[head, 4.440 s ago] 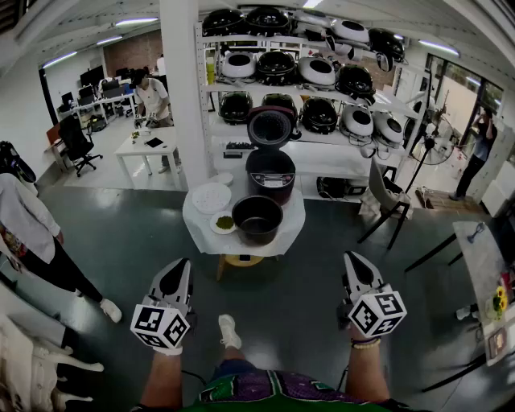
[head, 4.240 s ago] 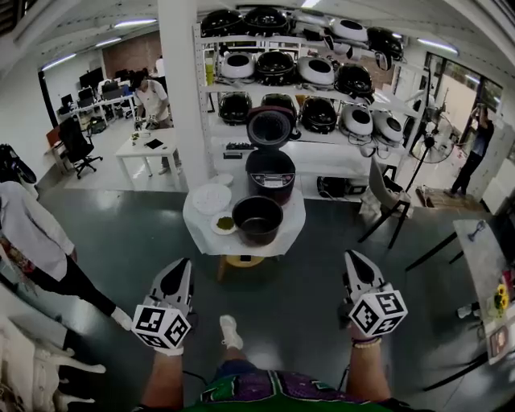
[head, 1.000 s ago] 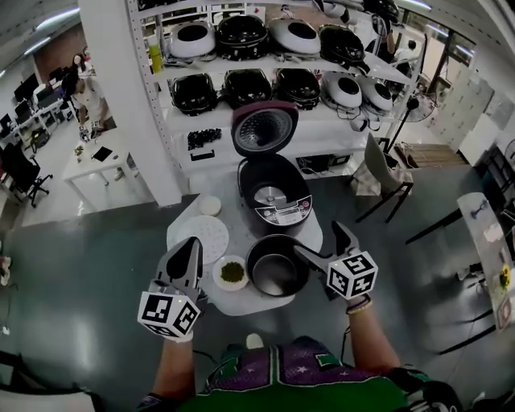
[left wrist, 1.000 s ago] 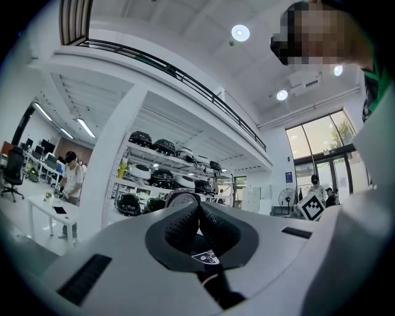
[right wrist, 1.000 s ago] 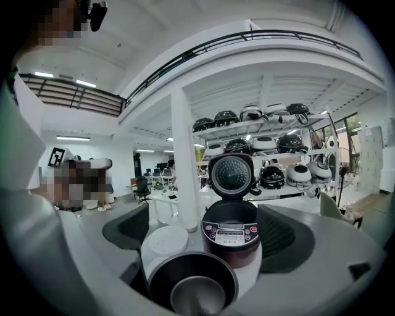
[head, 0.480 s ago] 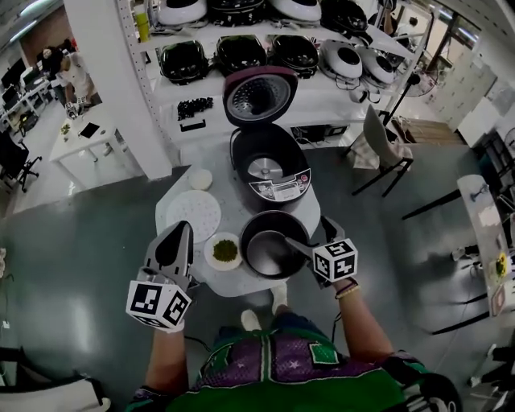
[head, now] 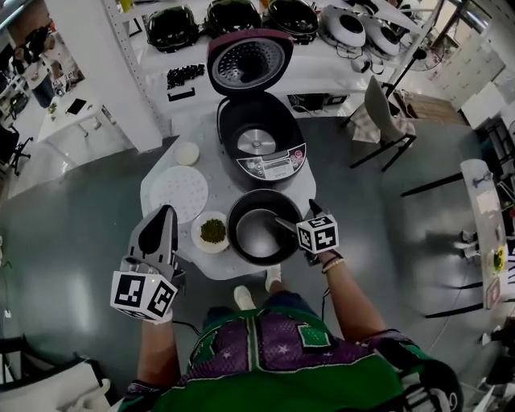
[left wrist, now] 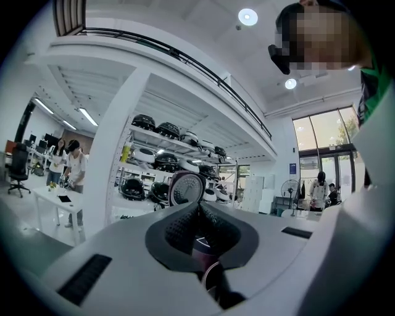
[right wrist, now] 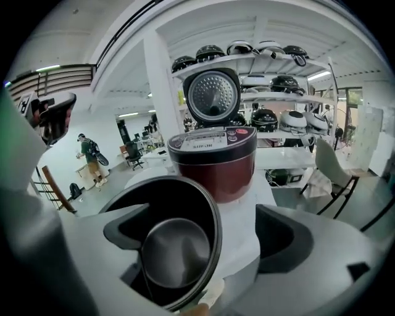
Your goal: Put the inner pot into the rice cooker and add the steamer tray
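Observation:
The black inner pot (head: 259, 233) (right wrist: 166, 247) stands on the round white table (head: 213, 173), in front of the dark red rice cooker (head: 259, 145) (right wrist: 213, 163), whose lid (head: 248, 60) is up. The white perforated steamer tray (head: 179, 193) lies flat to the pot's left. My right gripper (head: 294, 212) (right wrist: 210, 247) is open and straddles the pot's right rim, one finger inside the pot and one outside, neither pad pressing. My left gripper (head: 166, 211) (left wrist: 199, 213) is shut and empty, at the table's left edge near the tray.
A small bowl of green grains (head: 212, 232) sits between tray and pot. A small white dish (head: 187, 153) lies behind the tray. Shelves with several cookers (head: 241, 16) stand behind the table, a chair (head: 378, 109) at the right, a white desk (head: 72, 109) far left.
My right gripper has dropped down and come over the pot's right rim. My left gripper has sunk a little beside the table. The table and cooker are closer beneath me.

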